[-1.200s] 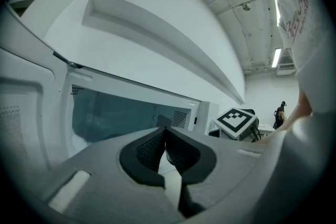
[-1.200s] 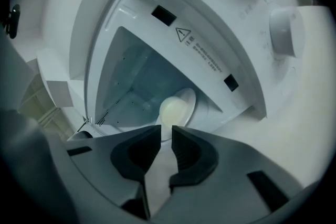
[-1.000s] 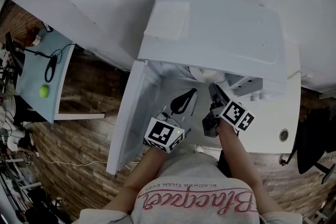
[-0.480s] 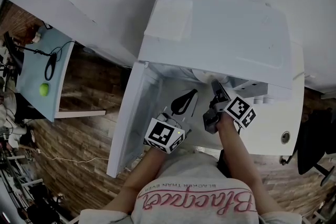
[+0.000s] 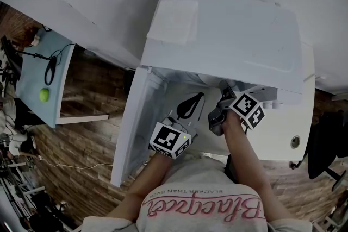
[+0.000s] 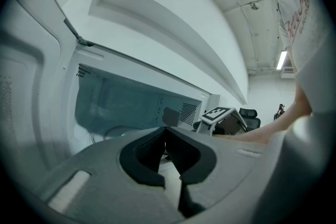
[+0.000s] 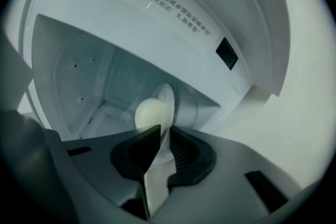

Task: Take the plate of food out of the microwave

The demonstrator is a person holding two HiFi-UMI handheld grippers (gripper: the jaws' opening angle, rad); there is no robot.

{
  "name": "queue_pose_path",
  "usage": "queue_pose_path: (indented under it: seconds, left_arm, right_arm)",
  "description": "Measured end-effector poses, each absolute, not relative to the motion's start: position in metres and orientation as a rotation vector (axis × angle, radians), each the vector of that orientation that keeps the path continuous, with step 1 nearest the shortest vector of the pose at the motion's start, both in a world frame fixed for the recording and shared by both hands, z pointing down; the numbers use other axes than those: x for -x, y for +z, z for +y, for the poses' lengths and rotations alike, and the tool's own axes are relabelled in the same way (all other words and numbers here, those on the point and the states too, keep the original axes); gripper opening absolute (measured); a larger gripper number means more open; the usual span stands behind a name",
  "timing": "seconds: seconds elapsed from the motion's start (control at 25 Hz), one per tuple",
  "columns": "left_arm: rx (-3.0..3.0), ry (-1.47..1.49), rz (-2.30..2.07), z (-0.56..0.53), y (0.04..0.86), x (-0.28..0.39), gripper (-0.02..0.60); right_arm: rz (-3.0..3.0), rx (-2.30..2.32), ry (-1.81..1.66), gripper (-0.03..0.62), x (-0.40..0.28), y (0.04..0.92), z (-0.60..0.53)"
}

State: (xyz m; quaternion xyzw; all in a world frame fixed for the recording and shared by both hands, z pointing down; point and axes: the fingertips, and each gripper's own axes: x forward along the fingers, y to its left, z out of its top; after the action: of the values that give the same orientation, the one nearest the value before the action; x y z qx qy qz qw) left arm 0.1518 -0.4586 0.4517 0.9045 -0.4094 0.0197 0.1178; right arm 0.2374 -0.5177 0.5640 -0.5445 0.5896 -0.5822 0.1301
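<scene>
Right tongs (image 7: 161,131) clamp plate (image 7: 156,186) rim; plate sits in microwave (image 7: 157,2) mouth, food (image 7: 148,112) on it, likely so you can slide it out. Left tongs (image 6: 166,131) closed, empty, parked by door (image 6: 26,92).

Behind the fingers (image 7: 186,157) of the right gripper (image 7: 165,127), the near rim of the plate (image 7: 164,98) and half its pale food (image 7: 147,112) are hidden.

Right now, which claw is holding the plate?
The right claw: its jaws pinch the rim of the white plate, which carries a pale round food. The left claw has its jaws together on nothing.
</scene>
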Motion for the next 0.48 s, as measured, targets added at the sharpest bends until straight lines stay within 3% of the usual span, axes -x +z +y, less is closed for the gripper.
queue_pose_path:
  seconds: [0.48]
  left_arm:
    - [-2.627,0.046,-1.187,-0.454,0.454,-0.151,0.006]
  right_arm:
    - [1.592,1.378,-1.718,0.026,-0.237,0.56,-0.507]
